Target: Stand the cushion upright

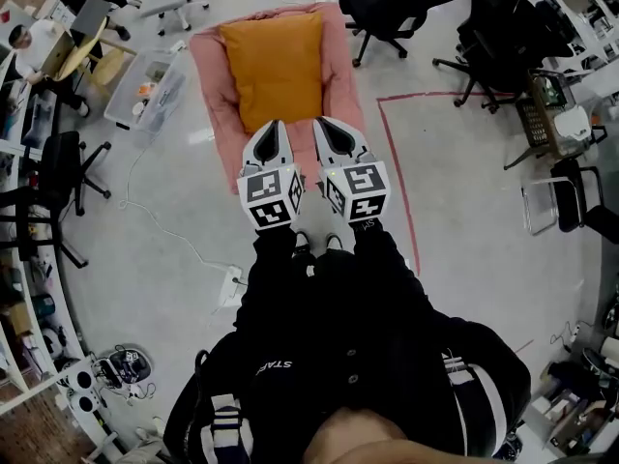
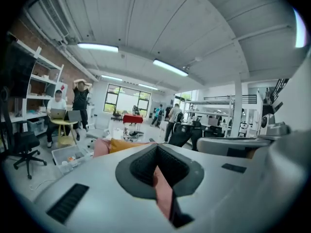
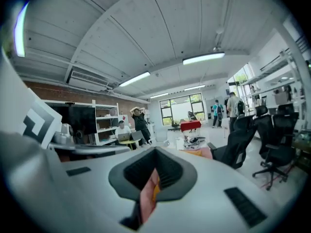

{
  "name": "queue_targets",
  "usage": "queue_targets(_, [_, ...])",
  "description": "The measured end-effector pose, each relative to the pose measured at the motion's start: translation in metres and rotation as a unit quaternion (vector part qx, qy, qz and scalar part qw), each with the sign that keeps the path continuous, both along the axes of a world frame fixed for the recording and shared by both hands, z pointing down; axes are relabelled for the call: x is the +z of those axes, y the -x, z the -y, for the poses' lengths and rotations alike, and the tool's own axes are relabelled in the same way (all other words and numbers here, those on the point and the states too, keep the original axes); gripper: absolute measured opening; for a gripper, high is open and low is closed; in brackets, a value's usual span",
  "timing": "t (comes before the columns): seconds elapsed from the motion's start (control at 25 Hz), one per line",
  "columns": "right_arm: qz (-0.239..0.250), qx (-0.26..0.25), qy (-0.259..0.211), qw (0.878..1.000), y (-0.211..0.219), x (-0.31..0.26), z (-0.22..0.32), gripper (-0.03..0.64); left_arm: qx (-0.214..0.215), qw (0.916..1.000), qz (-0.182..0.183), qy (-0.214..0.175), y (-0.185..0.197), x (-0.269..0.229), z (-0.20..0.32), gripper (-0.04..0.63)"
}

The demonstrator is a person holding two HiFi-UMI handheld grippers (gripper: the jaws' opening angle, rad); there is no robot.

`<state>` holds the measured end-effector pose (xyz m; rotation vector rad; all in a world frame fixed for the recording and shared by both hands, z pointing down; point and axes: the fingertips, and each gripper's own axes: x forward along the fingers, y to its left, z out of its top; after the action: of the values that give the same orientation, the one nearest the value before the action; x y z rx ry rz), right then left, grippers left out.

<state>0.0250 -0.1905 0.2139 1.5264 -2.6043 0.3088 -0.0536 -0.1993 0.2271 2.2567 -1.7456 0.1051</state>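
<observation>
An orange cushion (image 1: 276,66) lies on a pink cloth (image 1: 208,80) spread on the floor ahead of me. My left gripper (image 1: 268,131) and right gripper (image 1: 325,129) are held side by side, raised over the cloth's near end, which they hide. In the left gripper view the left gripper (image 2: 157,168) is shut with a strip of pink fabric (image 2: 164,194) pinched between its pads. The right gripper (image 3: 153,171) is shut on pink fabric (image 3: 146,199) with a sliver of orange beside it. Both point nearly level, with the cushion (image 2: 124,145) low beyond the jaws.
Black office chairs (image 1: 387,8) stand at the far right, another chair (image 1: 58,177) at the left. A clear plastic bin (image 1: 145,90) sits left of the cloth. A red tape line (image 1: 401,162) and a white cable (image 1: 169,230) run over the floor. People (image 2: 80,103) stand and sit further off.
</observation>
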Motion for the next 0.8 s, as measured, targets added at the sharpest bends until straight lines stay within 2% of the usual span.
queue_targets(0.12, [0.004,-0.002,-0.026,1.0,-0.003,-0.039,-0.007,0.014,0.011,0.9996,0.004,-0.026,-0.009,-0.039,-0.006,0.002])
queue_targets(0.28, [0.018,-0.007,-0.044,0.999,-0.007,-0.076,-0.021,0.014,0.018,0.9992,-0.002,-0.036,-0.02,-0.072,-0.02,0.002])
queue_targets(0.44, [0.023,-0.002,-0.076,0.997,-0.003,-0.103,-0.011,0.014,0.024,0.9974,0.005,-0.068,-0.017,-0.102,-0.012,0.002])
queue_targets(0.8, [0.021,-0.002,-0.096,0.995,-0.003,-0.11,0.0,0.014,0.014,0.996,0.023,-0.085,-0.012,-0.108,-0.006,0.002])
